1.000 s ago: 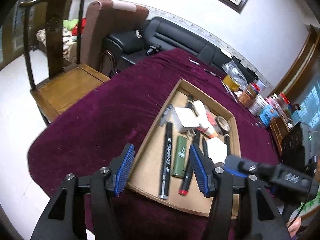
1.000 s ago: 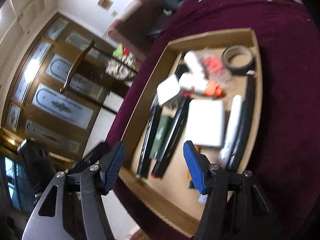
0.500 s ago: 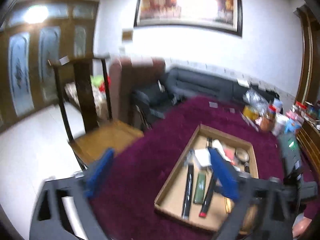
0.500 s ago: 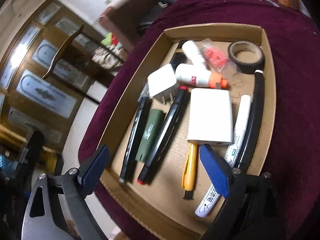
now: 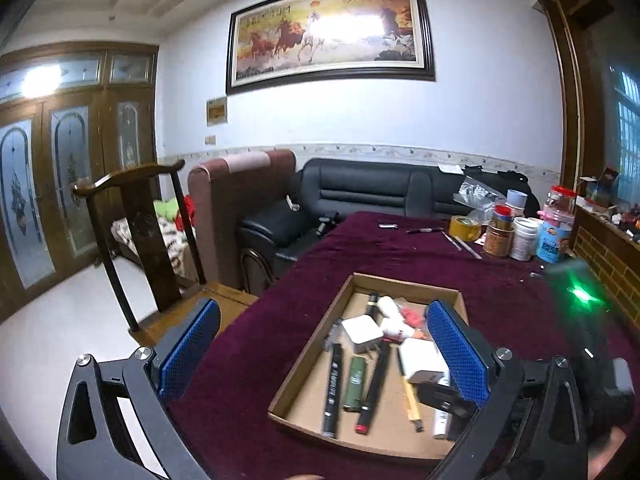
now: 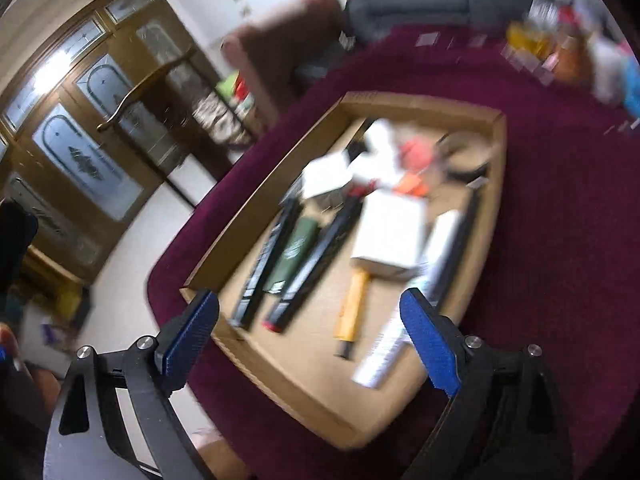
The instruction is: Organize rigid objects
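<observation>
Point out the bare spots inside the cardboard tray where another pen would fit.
Bare floor in the shallow cardboard tray lies along its near wall, below the black marker, and beside its left wall. The far half is crowded around the white charger block.

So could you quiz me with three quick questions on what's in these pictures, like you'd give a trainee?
1. True or false: the left gripper is clamped on a pen.
2. Which lies between the two black markers in the cardboard tray? A) green lighter B) tape roll C) white box
3. Fill in: the tray sits on a ____ tablecloth.

Key:
1. False; both the left gripper and right gripper have their jaws wide apart, holding nothing.
2. A
3. Dark red (maroon)
</observation>
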A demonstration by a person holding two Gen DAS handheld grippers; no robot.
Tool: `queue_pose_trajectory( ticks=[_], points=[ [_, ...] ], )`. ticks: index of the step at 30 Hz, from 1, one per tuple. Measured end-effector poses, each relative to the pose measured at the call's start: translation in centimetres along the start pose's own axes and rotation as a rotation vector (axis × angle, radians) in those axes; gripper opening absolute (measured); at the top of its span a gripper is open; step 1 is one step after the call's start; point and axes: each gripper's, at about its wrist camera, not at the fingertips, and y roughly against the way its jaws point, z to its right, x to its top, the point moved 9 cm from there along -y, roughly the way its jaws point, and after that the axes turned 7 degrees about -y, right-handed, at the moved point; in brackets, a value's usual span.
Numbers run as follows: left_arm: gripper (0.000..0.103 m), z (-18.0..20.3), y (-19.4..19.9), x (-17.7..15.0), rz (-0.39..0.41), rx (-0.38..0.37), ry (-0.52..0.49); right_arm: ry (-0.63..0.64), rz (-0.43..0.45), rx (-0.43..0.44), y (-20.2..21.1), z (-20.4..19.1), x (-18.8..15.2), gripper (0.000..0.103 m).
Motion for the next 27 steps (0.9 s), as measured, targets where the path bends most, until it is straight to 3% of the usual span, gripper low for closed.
queue_pose_trajectory(
  ticks=[5,11,27],
  points=[
    [0.102,1.5,0.3,-0.6,-0.042,0.000,-0.009,0.068,0.118,-0.120,3.2,1.5,-0.7,0.094],
    [0.102,2.4,0.3,-1.4,-0.105,0.006,-0.015,0.083,0.161,-0.210,5.6,4.1,-2.1,0.094],
    [0.102,2.4,-0.5,-2.2,-0.168,0.026,-0.017,0.158,0.171,-0.276,5.5,4.1,-2.8,0.094]
  ],
)
